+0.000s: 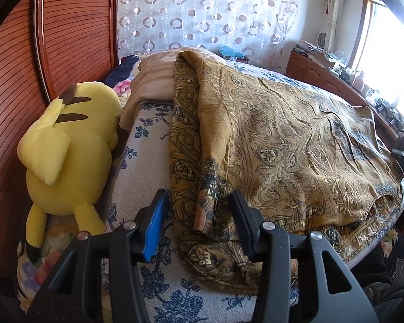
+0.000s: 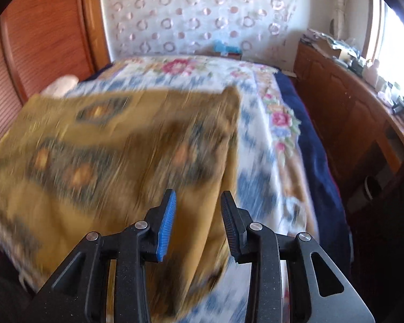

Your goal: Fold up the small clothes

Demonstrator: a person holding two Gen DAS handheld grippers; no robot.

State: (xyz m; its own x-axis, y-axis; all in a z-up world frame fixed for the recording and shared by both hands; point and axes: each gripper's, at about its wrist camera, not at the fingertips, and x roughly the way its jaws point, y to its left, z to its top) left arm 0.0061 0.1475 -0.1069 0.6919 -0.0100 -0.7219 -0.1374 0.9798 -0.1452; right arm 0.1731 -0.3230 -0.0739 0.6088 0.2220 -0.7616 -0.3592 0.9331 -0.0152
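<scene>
— Reddish-brown slatted wooden panel [image 1: 75, 27] on the left, curved trim running down it.
— Straight ahead?
— Sheer white curtain with ring patterns [image 1: 202, 13] across the far wall, sharp from the left wrist, blurred from the right.
— Furniture?
— Bed with a white and blue floral cover [image 1: 150, 145]; from the right wrist, pink flowers along its border [image 2: 281, 121] and dark blue bedding [image 2: 317, 161] at the right edge. Low wooden cabinet [image 2: 339, 113] along the right wall, top cluttered with small items too small to tell.
— Light?
— Bright daylight through the window [image 1: 385, 43] on the right, washed out to white above the cabinet.
</scene>
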